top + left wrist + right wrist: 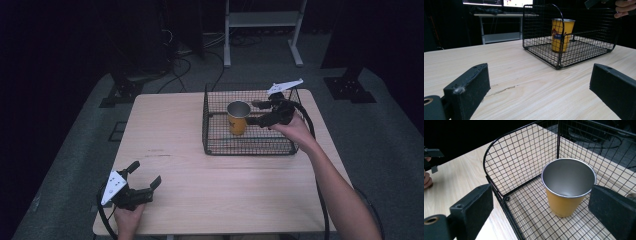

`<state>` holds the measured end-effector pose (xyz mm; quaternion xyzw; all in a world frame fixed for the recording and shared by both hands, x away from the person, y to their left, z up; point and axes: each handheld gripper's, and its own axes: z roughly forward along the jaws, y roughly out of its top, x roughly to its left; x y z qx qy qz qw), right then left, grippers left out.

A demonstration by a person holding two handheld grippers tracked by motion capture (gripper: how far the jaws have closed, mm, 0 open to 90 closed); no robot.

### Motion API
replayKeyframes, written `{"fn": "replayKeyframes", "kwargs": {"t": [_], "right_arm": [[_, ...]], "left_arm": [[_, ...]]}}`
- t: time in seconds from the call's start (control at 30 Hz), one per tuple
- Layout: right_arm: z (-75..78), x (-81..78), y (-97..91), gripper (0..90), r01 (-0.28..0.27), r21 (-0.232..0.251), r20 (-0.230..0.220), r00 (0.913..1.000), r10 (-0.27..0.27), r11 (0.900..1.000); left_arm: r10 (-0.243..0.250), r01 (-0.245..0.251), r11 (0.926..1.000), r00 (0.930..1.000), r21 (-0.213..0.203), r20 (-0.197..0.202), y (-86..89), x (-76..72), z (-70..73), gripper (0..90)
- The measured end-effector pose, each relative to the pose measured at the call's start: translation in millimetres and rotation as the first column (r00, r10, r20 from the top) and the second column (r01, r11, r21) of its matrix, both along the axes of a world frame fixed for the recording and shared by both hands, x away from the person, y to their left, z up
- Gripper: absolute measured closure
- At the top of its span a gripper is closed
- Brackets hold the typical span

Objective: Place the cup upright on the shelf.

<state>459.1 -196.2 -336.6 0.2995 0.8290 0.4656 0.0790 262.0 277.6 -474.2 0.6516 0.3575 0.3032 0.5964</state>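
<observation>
High view: cup (238, 118) inside wire basket (248, 146)

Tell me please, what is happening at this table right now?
A person holds a two-jaw gripper in each hand. The right gripper hovers open inside the black wire basket, beside the upright yellow metal cup, not touching it. The left gripper rests open near the wooden table's front edge, away from the basket.
</observation>
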Motion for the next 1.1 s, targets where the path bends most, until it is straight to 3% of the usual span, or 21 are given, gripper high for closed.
{"fn": "replayKeyframes", "kwargs": {"t": [1.1], "right_arm": [[-12.2,-39.9,-24.9,6.1,-0.013,0.017,-0.016,0.9998,0.013,0.9998]], "left_arm": [[0.001,-0.001,1.0,1.0,0.003,0.0,-0.7,-0.2,0.0,2.3]]}}
